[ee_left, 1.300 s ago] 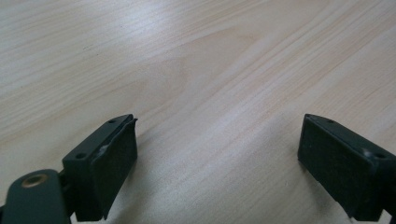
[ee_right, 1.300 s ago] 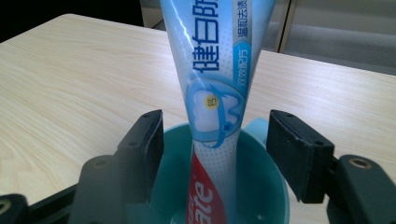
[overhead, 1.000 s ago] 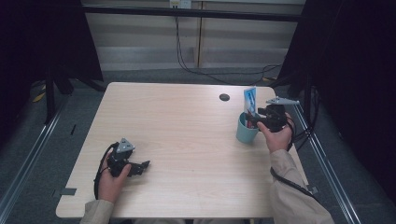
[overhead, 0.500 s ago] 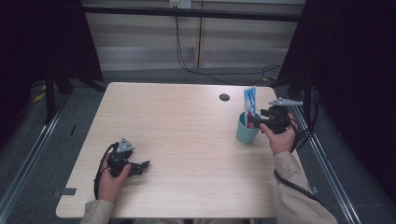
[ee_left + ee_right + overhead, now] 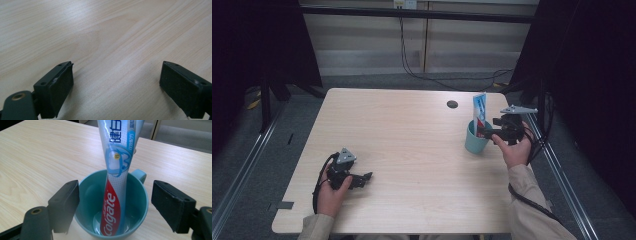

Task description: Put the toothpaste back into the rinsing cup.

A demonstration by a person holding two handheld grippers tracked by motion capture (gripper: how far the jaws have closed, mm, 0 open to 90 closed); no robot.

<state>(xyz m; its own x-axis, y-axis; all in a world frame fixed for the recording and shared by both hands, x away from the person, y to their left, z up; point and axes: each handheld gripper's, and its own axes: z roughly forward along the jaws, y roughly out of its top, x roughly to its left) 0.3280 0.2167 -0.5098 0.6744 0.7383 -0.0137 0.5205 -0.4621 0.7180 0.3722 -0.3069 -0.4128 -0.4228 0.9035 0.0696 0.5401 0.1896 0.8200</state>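
Teal cup (image 5: pixel 112 205) near the tabletop's (image 5: pixel 412 145) right edge holds the upright tube (image 5: pixel 116 170); the right gripper (image 5: pixel 490 131), whose fingers have just been opening and stand released around it, should back straight off without tipping it, while the left gripper (image 5: pixel 362 177) rests spread, empty.

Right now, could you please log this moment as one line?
right gripper: jaws just opening, toothpaste tube standing free in teal mug | left gripper: open, over table

pale wooden table (image 5: pixel 412 140), teal mug (image 5: pixel 475 141) standing near its right edge, dark round grommet (image 5: pixel 452 104)
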